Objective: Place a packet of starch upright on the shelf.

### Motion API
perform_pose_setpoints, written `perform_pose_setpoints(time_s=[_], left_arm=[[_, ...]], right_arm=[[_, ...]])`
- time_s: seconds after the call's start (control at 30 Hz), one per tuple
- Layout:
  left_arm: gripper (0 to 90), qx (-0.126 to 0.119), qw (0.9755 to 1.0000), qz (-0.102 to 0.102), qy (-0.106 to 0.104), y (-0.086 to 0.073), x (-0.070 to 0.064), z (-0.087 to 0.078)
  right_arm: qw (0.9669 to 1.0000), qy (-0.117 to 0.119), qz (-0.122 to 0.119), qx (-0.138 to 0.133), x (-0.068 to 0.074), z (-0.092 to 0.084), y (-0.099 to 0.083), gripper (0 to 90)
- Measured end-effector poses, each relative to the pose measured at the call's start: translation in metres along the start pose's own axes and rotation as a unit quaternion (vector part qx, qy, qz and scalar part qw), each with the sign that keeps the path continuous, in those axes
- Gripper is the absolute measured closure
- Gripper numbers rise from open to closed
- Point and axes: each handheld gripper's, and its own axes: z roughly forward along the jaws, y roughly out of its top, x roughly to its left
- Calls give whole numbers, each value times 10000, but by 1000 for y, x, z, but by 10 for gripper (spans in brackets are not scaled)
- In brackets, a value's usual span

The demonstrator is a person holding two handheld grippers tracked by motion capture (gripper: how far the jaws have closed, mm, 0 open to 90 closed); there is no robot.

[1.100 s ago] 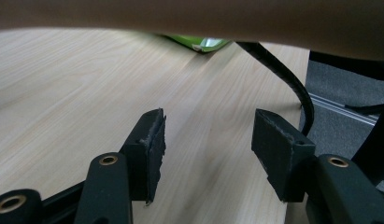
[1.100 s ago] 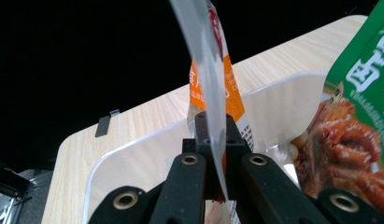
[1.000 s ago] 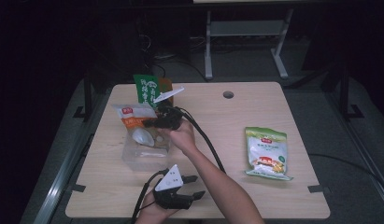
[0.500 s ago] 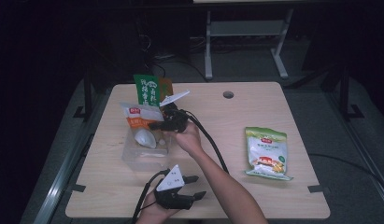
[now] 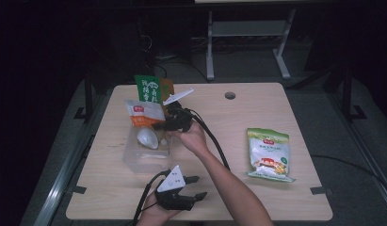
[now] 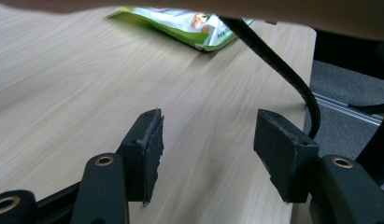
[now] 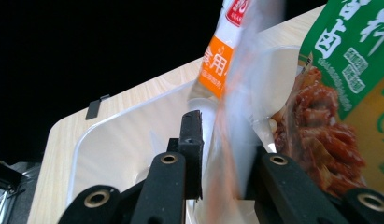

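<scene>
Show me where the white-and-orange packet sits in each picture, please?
High view: the white-and-orange packet is left of centre, at the far end of the clear box.
Right gripper view: it runs up the middle, blurred, over the same box.
Left gripper view: faces elsewhere, toward a green packet.
Shared landmark: the pale wooden table.

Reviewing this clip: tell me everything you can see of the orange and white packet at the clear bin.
The orange and white packet is a soft, glossy plastic pouch, white at the top with a red logo and an orange band with white characters. It stands tilted in the far end of the clear plastic bin, beside a green packet. In the right gripper view it is blurred between the right tool's jaws, which have just been opening; whether the pads still press on it I cannot tell.
</scene>
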Motion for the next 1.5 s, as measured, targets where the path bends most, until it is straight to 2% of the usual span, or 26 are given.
perform_pose_setpoints(time_s=[0.1,0.23,0.33,0.5,0.8,0.87,1.07,1.2,1.27,1.5], left_arm=[[406,-19,10000,-40,24,0,1,1],[402,-8,10000,-32,33,0,2,0],[401,-6,10000,-33,38,0,2,0],[400,-1,10000,-22,32,1,2,0],[401,-14,10000,-35,41,1,2,0],[399,-9,10000,-35,46,1,3,-1],[378,1,9999,-59,84,1,4,0],[368,2,9999,-90,106,1,4,1],[366,15,9999,-36,123,2,4,1],[357,8,9998,-54,166,2,6,2]], right_arm=[[10000,-69,-52,42,0,-8,1,714],[9999,-129,-79,71,0,-15,0,702],[9997,-132,-121,148,1,-17,-1,726],[9993,-117,-279,234,6,-17,-3,895],[9992,-204,-263,231,4,-17,-4,899],[9993,-163,-251,222,4,-18,-4,882],[9998,23,-168,142,4,-28,-5,753],[9998,-7,-130,155,4,-41,-8,683],[9998,-20,-114,162,3,-48,-11,668],[9997,-105,-106,185,1,-73,-21,613]])
